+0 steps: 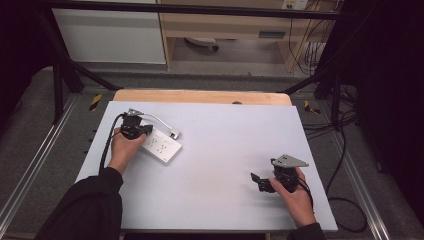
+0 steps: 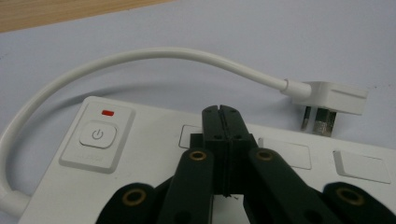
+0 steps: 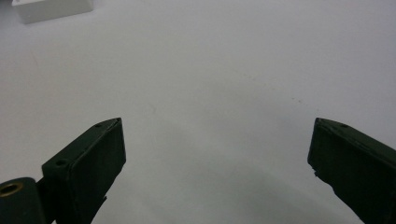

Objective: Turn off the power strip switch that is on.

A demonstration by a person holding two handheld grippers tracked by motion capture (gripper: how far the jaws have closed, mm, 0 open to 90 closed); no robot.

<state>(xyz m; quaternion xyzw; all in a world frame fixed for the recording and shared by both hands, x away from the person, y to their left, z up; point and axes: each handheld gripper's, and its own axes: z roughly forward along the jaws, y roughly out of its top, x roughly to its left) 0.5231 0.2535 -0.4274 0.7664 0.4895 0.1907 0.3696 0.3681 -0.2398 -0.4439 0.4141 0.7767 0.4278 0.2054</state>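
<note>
**Two grippers, one on the power strip**

Both fingers of the left gripper [image 2: 221, 111] are clenched together with nothing between them, their joined tips resting over the top face of the flat white plastic power strip [image 2: 154, 154], just beside its first socket panel. To the left of those tips sits the strip's square power button [image 2: 96, 135] with a small red light above it. A short white cord [image 2: 154, 53] loops from the strip's end round to a white flat plug [image 2: 329, 96] lying on the worktop just beyond the strip.

Seen from above, the strip [image 1: 161, 146] lies at an angle on the pale lilac worktop [image 1: 220, 150], toward its left side. Well apart, near the right front corner, the right gripper [image 1: 257, 181] has its fingers [image 3: 91, 158] released and spread wide over bare worktop.
</note>
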